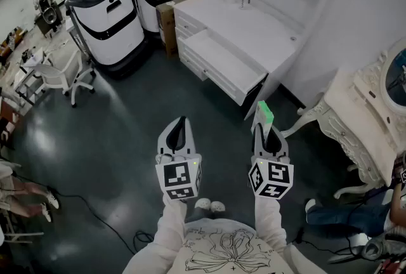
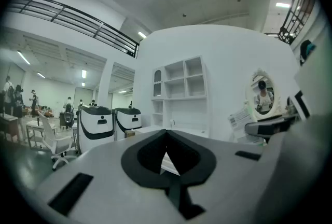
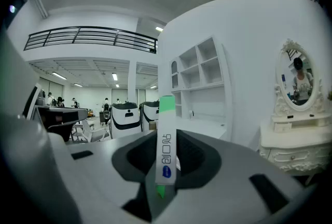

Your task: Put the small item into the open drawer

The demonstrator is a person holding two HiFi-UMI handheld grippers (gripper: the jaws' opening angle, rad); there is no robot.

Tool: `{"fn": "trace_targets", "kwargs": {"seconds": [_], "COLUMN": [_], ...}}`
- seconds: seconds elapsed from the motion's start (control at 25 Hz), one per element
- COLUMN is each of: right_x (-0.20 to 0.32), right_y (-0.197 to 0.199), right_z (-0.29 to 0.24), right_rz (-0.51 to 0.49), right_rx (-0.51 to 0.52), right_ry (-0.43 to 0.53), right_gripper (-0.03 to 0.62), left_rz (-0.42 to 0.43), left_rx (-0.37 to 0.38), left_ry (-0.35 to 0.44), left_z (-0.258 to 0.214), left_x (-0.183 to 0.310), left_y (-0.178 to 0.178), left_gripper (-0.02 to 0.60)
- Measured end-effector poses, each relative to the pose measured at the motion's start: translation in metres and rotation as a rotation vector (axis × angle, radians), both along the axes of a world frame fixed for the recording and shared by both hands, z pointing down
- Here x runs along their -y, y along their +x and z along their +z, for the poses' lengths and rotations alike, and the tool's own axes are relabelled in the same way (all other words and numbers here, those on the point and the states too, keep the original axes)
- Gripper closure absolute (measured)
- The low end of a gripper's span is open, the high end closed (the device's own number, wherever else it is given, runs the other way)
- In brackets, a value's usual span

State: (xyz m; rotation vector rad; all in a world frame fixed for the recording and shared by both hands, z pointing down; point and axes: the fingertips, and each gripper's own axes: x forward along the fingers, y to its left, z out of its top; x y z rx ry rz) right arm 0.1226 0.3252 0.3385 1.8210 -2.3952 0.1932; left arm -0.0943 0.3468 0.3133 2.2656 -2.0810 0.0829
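Standing on the dark floor, a person carries a slim white packet with green ends (image 3: 166, 140) clamped between the jaws of the right hand-held gripper (image 1: 259, 124), its upper green end (image 1: 265, 112) poking past the jaw tips. The left hand-held gripper (image 1: 183, 122) is closed on nothing, its jaws meeting at the tips. Ahead, well apart from both, the open white drawer (image 1: 222, 63) juts from a white cabinet below its tabletop (image 1: 250, 25). The packet looks light, thin and fairly stiff. Held by its lower part across the flat faces, it seems secure, though so narrow an item could pivot or slip if jolted. A pinch nearer its middle would steady it.
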Motion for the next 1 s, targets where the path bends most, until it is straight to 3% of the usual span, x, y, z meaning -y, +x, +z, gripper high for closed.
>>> {"fn": "trace_targets", "kwargs": {"seconds": [1.0], "right_x": [-0.001], "right_y": [-0.016], "right_z": [0.014], "right_rz": [0.050], "right_rx": [-0.001], "right_ry": [-0.016], "right_gripper": [0.503], "left_rz": [0.049], "left_rx": [-0.013], "left_ry": [-0.018], "left_z": [0.016], "left_x": [0.011], "left_y": [-0.017], "left_gripper": [0.578]}}
